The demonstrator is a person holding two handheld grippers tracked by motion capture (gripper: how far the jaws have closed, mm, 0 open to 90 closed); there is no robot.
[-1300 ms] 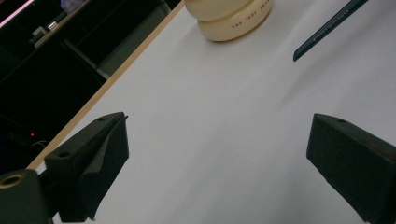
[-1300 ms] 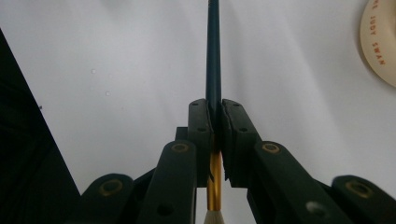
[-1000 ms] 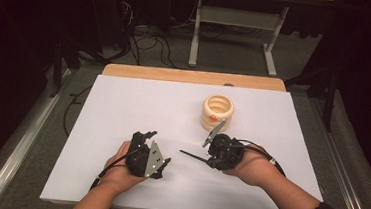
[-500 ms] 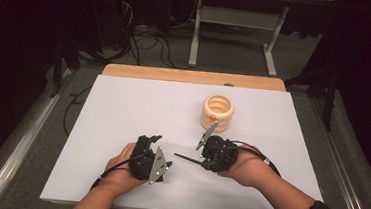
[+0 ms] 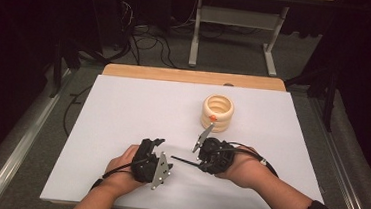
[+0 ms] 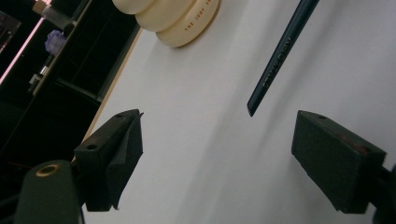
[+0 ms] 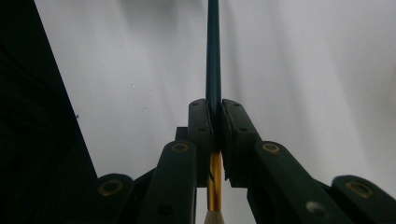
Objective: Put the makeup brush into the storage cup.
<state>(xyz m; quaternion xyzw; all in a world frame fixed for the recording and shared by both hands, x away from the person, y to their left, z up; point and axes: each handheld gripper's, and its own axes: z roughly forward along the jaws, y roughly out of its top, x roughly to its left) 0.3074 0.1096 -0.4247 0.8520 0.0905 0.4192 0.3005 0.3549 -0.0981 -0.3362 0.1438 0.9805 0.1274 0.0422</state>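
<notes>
Both hands are sitting a little nearer each other than a second ago, and the left gripper [image 5: 156,143] has just been narrowing its jaws, though they are standing well apart with nothing between them. Over the white table sheet [image 5: 138,106], the right gripper [image 5: 200,162] is clenching its jaws tight on a slim dark blue paintbrush [image 7: 213,56] with a gold ferrule and pale bristles, the handle pointing away toward the left gripper and its tip hanging just ahead of those open jaws, touching neither pad. Lettering is running along the handle in the left gripper view, but it is too faint to read. Farther up the sheet, a cream-coloured stack of ring-shaped rolls [image 5: 217,112] is standing well apart from both grippers; small red print on its lowest ring is reading "THE", the rest unclear.
</notes>
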